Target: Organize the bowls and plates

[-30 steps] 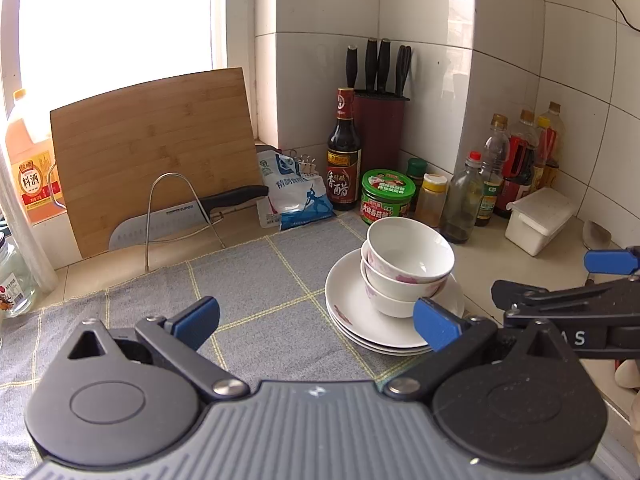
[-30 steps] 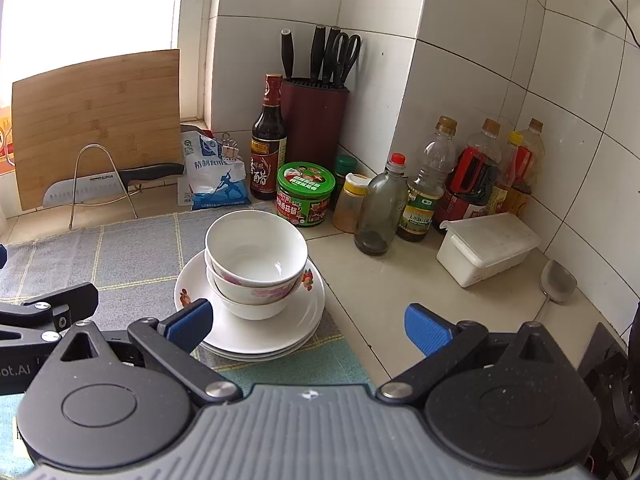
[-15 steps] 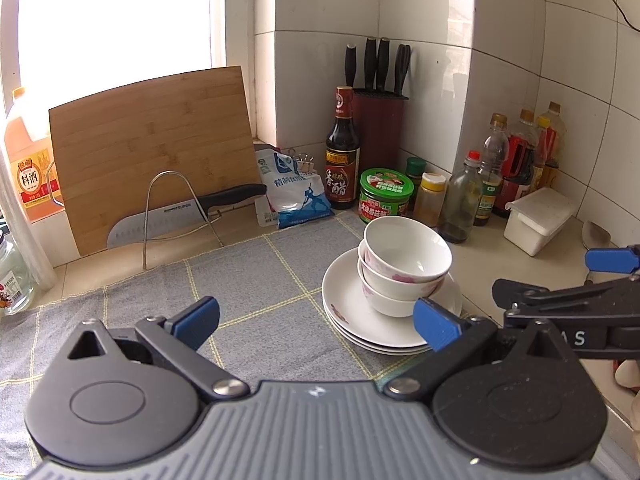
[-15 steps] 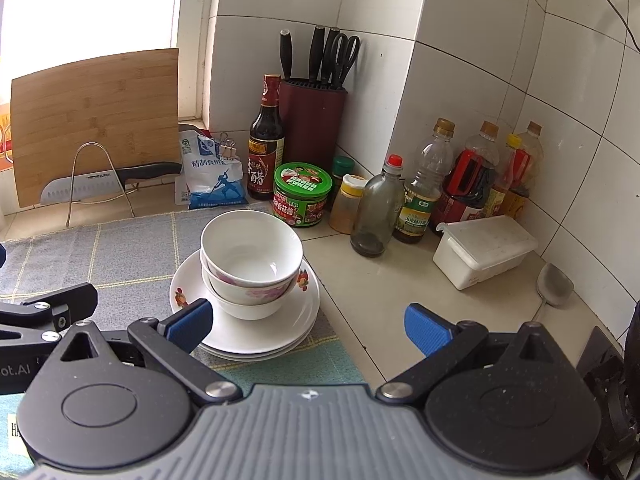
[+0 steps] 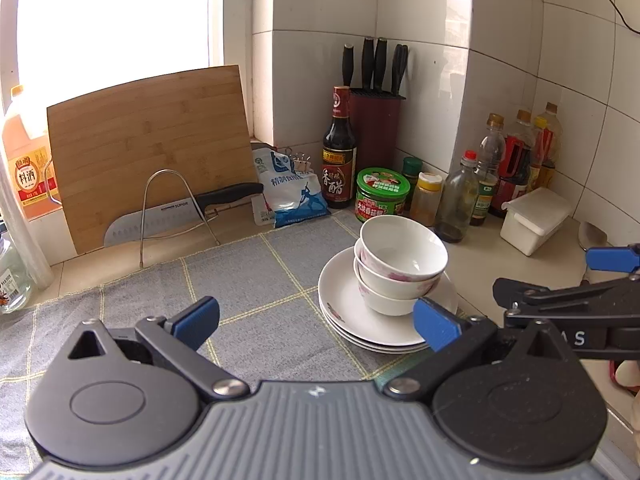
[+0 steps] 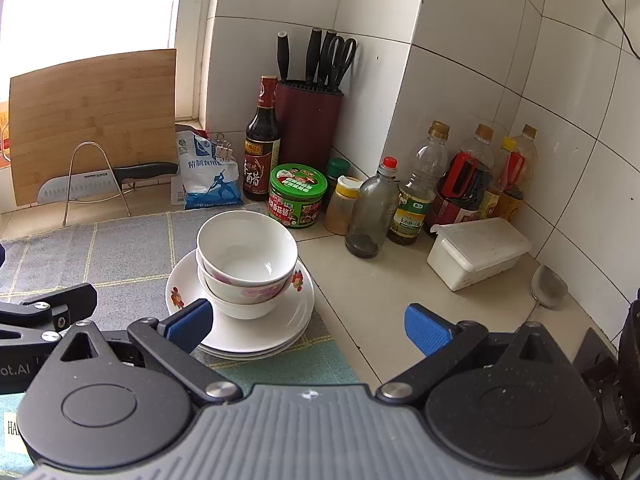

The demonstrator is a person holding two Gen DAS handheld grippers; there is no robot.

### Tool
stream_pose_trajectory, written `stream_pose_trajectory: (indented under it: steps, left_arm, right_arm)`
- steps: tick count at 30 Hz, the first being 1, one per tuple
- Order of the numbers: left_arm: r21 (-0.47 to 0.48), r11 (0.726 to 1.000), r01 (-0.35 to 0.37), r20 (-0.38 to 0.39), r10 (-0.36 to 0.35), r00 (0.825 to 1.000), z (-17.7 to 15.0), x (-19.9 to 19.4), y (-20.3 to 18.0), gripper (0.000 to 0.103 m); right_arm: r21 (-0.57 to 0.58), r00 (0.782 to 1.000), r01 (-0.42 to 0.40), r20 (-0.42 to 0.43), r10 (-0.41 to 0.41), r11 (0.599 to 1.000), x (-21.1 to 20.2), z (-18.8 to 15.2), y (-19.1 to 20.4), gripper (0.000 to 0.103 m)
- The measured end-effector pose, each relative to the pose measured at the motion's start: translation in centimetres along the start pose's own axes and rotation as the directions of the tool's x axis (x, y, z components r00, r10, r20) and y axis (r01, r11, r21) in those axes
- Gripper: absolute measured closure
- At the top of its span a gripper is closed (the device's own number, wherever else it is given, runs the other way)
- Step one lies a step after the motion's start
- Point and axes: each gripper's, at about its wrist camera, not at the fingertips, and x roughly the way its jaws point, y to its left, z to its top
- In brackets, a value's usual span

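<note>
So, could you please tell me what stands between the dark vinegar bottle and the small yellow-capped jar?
The green-lidded sauce tub stands between the vinegar bottle and the yellow-capped jar, clearest in the right wrist view.

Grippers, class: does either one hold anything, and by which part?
Nothing is held. The left gripper and right gripper are both open, short of the stacked bowls.

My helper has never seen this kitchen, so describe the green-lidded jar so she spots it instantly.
Find the dark red knife block in the tiled corner. Just in front stands the green-lidded jar, between the vinegar bottle and a yellow-capped jar: squat, the only green lid.
</note>
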Motion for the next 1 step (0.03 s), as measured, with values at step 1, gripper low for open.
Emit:
stream_pose_trajectory:
  steps: [1]
  left_arm:
    - [0.001, 1.000, 0.000, 0.000, 0.000, 1.000, -0.01, -0.02, -0.03, 0.001]
  right_arm:
    - [0.000, 1.000, 0.001, 0.000, -0.001, 1.000, -0.02, -0.01, -0.03, 0.000]
